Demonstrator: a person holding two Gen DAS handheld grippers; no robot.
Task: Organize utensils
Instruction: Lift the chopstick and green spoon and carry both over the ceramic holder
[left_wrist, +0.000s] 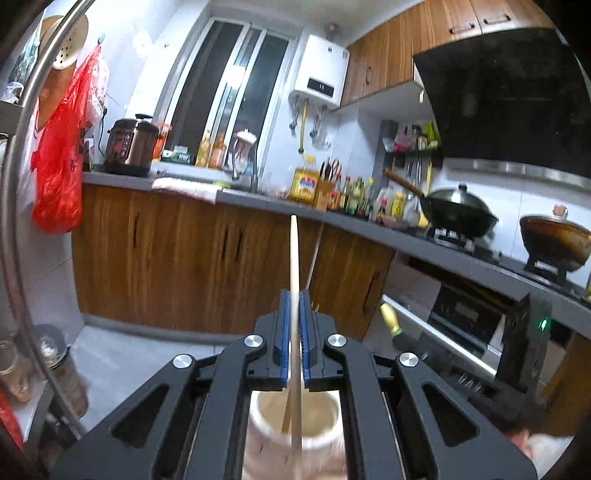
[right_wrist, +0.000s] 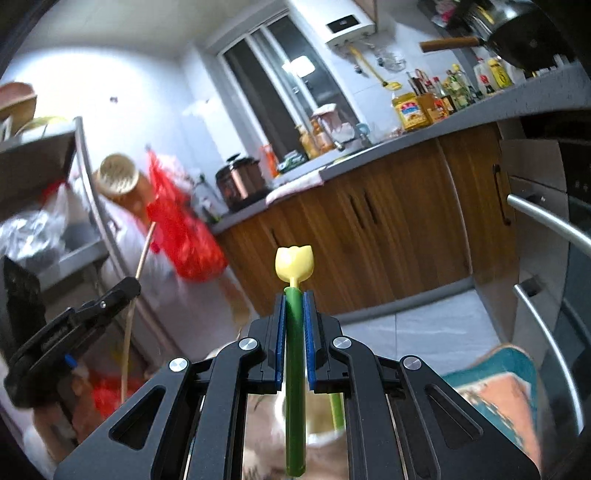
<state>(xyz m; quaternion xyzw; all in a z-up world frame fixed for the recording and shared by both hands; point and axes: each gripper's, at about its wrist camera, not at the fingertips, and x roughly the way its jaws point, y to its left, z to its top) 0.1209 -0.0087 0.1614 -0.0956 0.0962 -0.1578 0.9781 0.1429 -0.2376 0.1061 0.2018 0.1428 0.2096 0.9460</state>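
My left gripper (left_wrist: 294, 295) is shut on a pale wooden chopstick (left_wrist: 294, 254) that stands up past the blue pads. A second thin stick (left_wrist: 314, 254) shows just right of it. Below the jaws sits a cream utensil holder (left_wrist: 266, 424), blurred. My right gripper (right_wrist: 294, 295) is shut on a green-handled utensil (right_wrist: 295, 369) with a yellow tulip-shaped end (right_wrist: 294, 262). A blurred pale container (right_wrist: 321, 443) lies under it. In the right wrist view the left gripper (right_wrist: 125, 288) appears at the left with its chopstick (right_wrist: 144, 251). The left wrist view catches the green and yellow utensil (left_wrist: 389, 317) at the right.
A grey counter (left_wrist: 258, 201) over wooden cabinets (left_wrist: 177, 254) runs across the kitchen, carrying a rice cooker (left_wrist: 129, 146), bottles and a wok (left_wrist: 458, 212). A red bag (left_wrist: 59, 173) hangs at the left by a metal rack (right_wrist: 85, 177). Oven handles (right_wrist: 546, 218) stick out on the right.
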